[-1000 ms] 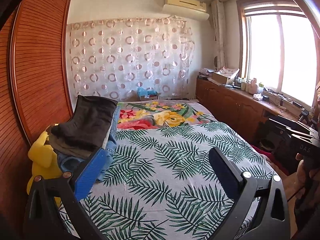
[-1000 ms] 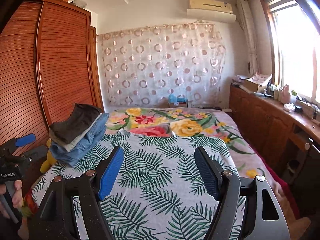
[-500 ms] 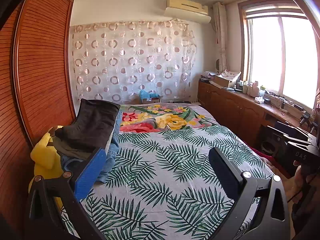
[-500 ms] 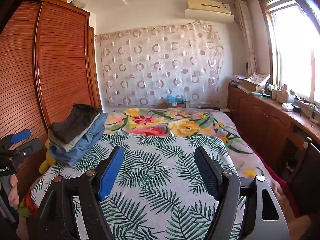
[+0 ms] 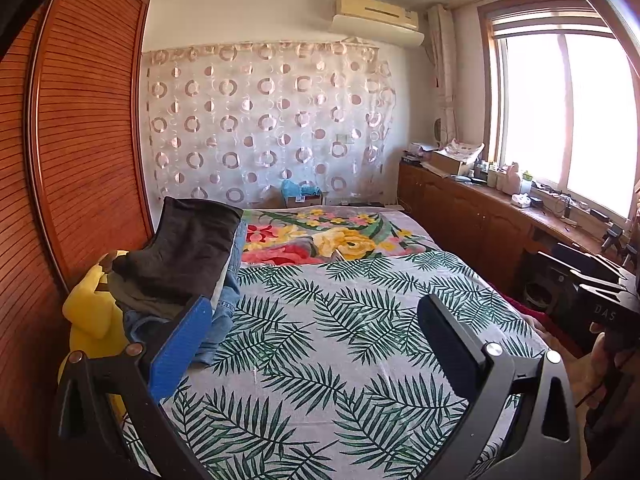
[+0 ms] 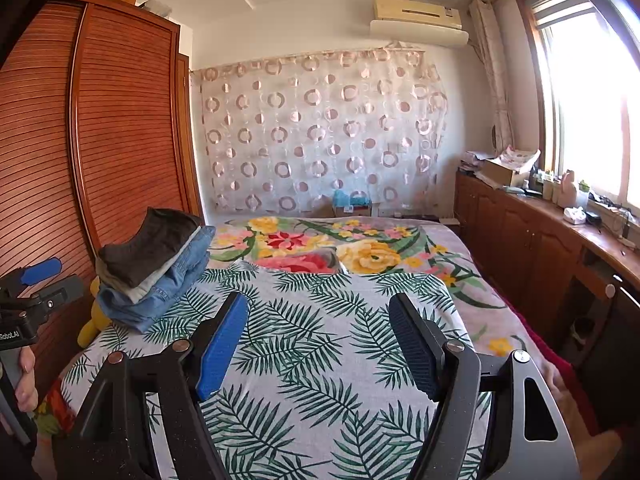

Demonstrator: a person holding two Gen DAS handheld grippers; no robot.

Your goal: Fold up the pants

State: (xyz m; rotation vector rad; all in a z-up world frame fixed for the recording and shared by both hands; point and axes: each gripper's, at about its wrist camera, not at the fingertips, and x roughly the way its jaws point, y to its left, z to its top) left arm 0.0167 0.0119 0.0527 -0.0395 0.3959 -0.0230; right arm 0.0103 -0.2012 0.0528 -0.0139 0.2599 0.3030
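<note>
Both grippers, left [image 5: 316, 332] and right [image 6: 320, 340], jaws spread and empty over the leaf-print bedspread [image 6: 320, 380]: folded pants stack [image 6: 156, 268] lies ahead-left, so you reach left and pinch only the top pair's edge.

Folded pants stack [image 6: 154, 270] at bed's left edge.

We note a bed with a palm-leaf sheet [image 6: 320, 360] at centre, and a floral blanket [image 6: 328, 248] lies across its far end at 12 o'clock. At 9 o'clock we record a slatted wooden wardrobe [image 6: 120, 140], with a yellow plush toy [image 5: 92, 320] wedged between it and the bed's edge. A circle-patterned curtain [image 5: 264, 120] covers the far wall at 12 o'clock beneath an air conditioner [image 5: 376, 16], while a cluttered wooden cabinet [image 6: 540, 232] runs under the window [image 5: 568, 112] at 3 o'clock.
</note>
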